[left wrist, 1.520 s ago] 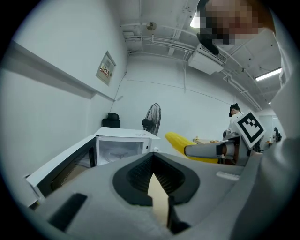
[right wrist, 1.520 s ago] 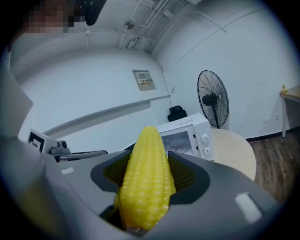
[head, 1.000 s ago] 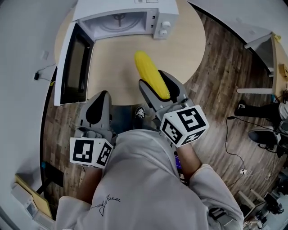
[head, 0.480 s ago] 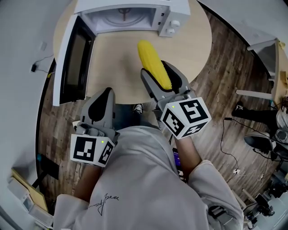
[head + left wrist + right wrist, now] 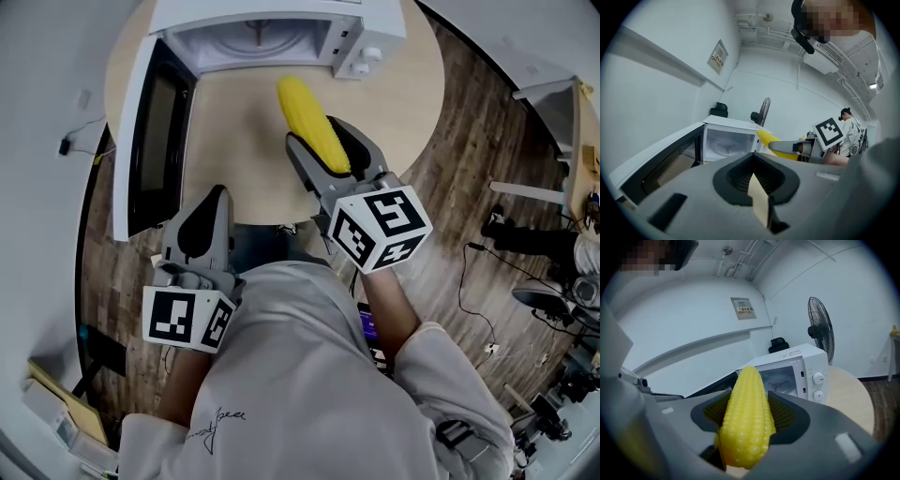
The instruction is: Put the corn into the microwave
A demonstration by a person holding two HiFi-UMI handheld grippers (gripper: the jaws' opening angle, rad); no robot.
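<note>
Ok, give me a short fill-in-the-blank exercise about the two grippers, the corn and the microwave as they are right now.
1. The right gripper is closed on the yellow ____.
2. The door of the microwave stands ____.
3. The left gripper, jaws together, holds ____.

Missing words: corn; open; nothing.

corn (image 5: 312, 127): bumpy, slightly glossy yellow
microwave (image 5: 358, 42): smooth glossy white
surface (image 5: 234, 141): pale matt wood
floor (image 5: 450, 197): dark wood-grain planks
right claw (image 5: 323, 141): matt grey plastic
shirt (image 5: 281, 375): pale cloth
</note>
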